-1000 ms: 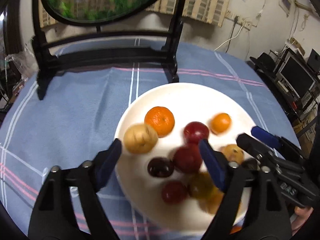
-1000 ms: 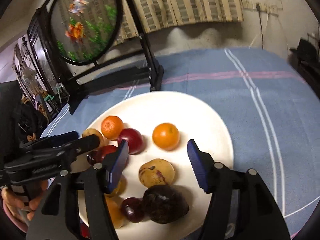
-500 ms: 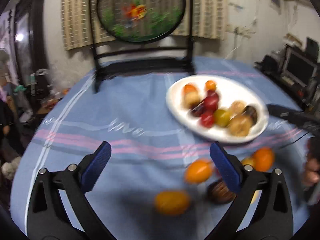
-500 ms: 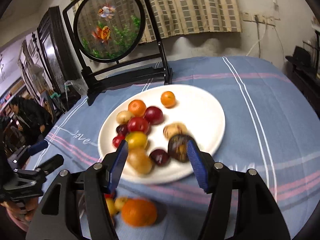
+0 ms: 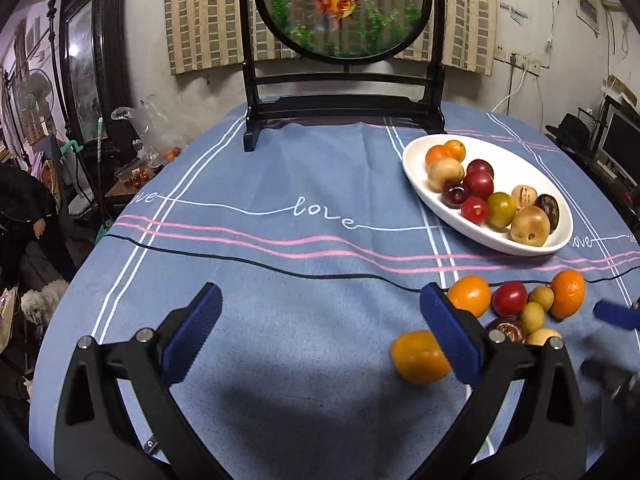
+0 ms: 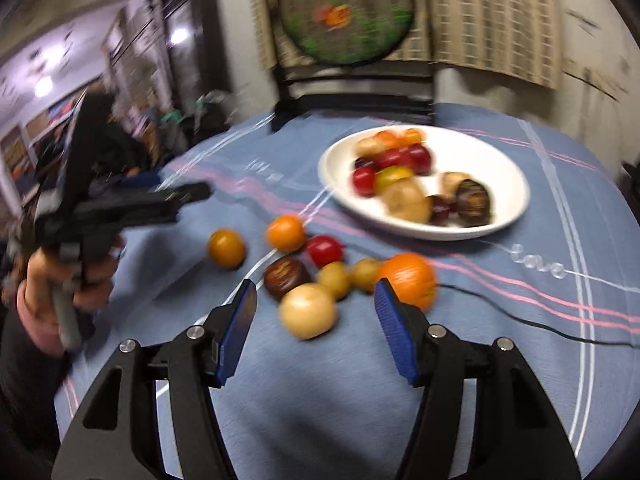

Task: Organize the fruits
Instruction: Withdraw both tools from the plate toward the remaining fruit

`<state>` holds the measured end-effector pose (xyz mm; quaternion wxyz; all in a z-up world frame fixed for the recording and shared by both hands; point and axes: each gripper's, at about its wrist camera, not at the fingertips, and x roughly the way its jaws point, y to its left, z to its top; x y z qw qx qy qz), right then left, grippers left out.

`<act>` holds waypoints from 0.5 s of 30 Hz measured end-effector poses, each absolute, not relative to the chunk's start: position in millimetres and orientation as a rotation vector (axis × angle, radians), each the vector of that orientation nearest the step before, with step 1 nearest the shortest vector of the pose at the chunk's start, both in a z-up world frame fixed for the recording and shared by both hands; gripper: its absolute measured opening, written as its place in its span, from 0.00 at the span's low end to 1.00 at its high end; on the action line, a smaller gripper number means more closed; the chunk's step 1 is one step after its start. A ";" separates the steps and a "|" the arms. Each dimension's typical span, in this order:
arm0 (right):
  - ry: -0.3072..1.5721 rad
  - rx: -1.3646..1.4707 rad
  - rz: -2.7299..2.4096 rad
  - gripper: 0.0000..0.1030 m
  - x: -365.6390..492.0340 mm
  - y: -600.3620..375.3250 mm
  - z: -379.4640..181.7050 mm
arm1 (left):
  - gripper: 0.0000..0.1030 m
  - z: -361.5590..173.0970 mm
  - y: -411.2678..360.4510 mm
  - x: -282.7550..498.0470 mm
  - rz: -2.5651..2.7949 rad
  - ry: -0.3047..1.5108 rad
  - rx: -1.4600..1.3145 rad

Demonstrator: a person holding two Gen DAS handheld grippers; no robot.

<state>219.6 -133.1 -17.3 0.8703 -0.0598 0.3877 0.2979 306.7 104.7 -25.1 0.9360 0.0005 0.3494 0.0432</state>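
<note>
A white plate (image 5: 420, 196) (image 6: 508, 168) holds several fruits on the blue tablecloth. Loose fruits lie in front of it: an orange (image 5: 470, 295) (image 6: 285, 233), a red fruit (image 5: 509, 298) (image 6: 325, 250), a second orange (image 5: 567, 293) (image 6: 408, 275), a dark brown fruit (image 6: 286, 278), a pale round fruit (image 6: 307, 311) and a lone orange-yellow fruit (image 5: 420, 356) (image 6: 225, 248). My left gripper (image 5: 320, 334) is wide open over bare cloth; the lone fruit lies just inside its right finger. My right gripper (image 6: 316, 322) is open, empty, with the pale fruit just ahead between its fingers.
A black stand with a round goldfish panel (image 5: 344, 12) occupies the table's far side. A thin black cable (image 5: 260, 266) crosses the cloth. In the right wrist view a hand holds the left gripper (image 6: 120, 208) at the left. Furniture and clutter surround the table.
Both grippers pulled back from over the plate toward the near side of the table, bringing the loose fruits into view. The left jaws opened wider. Nothing was picked up.
</note>
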 end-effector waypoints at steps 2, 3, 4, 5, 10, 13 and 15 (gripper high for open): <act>0.832 -0.145 0.640 0.60 218.9 -126.9 -22.8 | 0.98 -24.0 103.1 305.9 0.089 0.708 0.006; 0.839 -0.158 0.643 0.60 218.6 -124.4 -25.7 | 0.98 -23.7 102.6 305.5 0.089 0.706 0.008; 0.843 -0.165 0.641 0.60 218.8 -123.5 -27.3 | 0.98 -23.6 102.5 305.8 0.089 0.705 0.008; 0.850 -0.172 0.639 0.60 218.2 -122.1 -30.2 | 0.98 -23.2 102.5 305.4 0.087 0.704 0.006; 0.871 -0.199 0.607 0.54 224.8 -114.4 -38.2 | 0.98 -21.2 103.1 303.1 0.078 0.700 -0.008; 0.892 -0.195 0.580 0.53 230.9 -115.1 -43.2 | 0.98 -20.7 102.9 302.3 0.075 0.698 -0.012; 0.893 -0.194 0.574 0.53 232.0 -114.2 -44.7 | 0.98 -19.9 103.0 301.6 0.074 0.693 -0.015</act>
